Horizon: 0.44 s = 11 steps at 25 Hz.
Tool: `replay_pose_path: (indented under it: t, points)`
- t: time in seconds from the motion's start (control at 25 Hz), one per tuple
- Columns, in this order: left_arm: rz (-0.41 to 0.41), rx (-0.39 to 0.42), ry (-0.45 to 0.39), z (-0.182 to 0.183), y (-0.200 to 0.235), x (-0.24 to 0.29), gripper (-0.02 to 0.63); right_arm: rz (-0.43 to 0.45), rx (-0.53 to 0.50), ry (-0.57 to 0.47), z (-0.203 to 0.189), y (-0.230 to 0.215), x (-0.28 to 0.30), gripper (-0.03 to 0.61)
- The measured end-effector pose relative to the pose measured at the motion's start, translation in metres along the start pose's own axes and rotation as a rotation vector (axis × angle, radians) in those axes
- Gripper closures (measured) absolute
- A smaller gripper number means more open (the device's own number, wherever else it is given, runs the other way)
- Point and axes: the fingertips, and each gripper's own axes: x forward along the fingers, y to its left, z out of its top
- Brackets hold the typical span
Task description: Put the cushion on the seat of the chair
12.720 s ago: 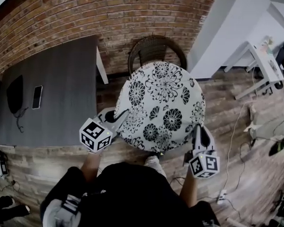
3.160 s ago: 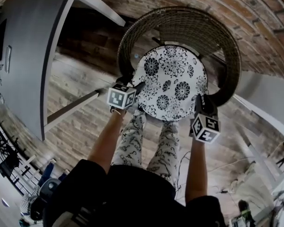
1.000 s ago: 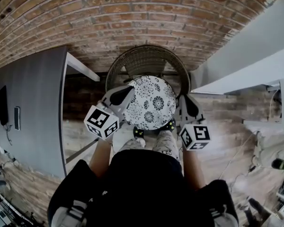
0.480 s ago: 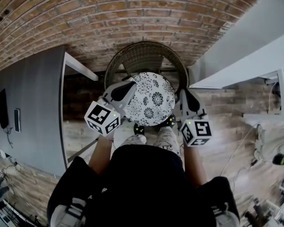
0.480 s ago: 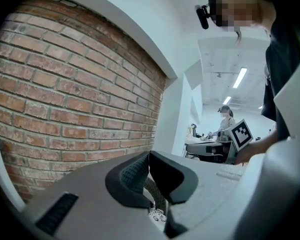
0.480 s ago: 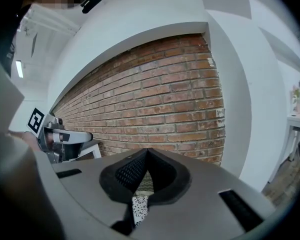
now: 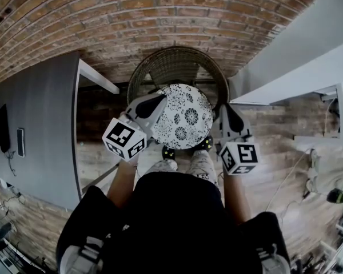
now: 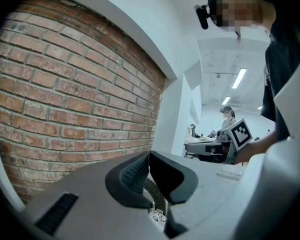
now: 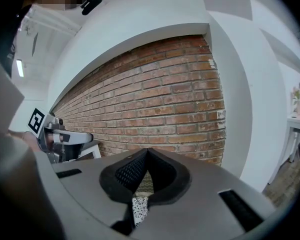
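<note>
A round white cushion with black flowers (image 7: 183, 116) lies flat on the seat of the wicker tub chair (image 7: 177, 56), which stands against the brick wall. My left gripper (image 7: 160, 100) hovers above the cushion's left edge, shut, with nothing between its jaws. My right gripper (image 7: 226, 108) hangs off the cushion's right side, also shut and empty. In the left gripper view the left gripper (image 8: 149, 153) has its pads meeting, with a sliver of cushion (image 8: 157, 215) far below. In the right gripper view the right gripper (image 9: 147, 150) shows the same, over a strip of cushion (image 9: 138, 208).
A grey table (image 7: 40, 124) stands left of the chair, with a phone (image 7: 20, 142) and a dark object (image 7: 3, 127) on it. The brick wall (image 7: 160, 16) runs behind the chair and a white partition (image 7: 308, 56) stands to the right. My shoes (image 7: 168, 153) touch the chair's front.
Earlier both grippers held the cushion's edges and set it on the seat. They have since let go and lifted. Over the last half second almost nothing has moved.
</note>
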Motion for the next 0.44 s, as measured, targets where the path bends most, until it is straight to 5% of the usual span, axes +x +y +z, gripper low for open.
replay_pose_path:
  t: [0.44]
  points:
    - [-0.008, -0.007, -0.001, 0.0009, 0.0034, 0.0027, 0.607, -0.002, 0.002, -0.001, 0.0013, 0.0013, 0.0032, 0.578]
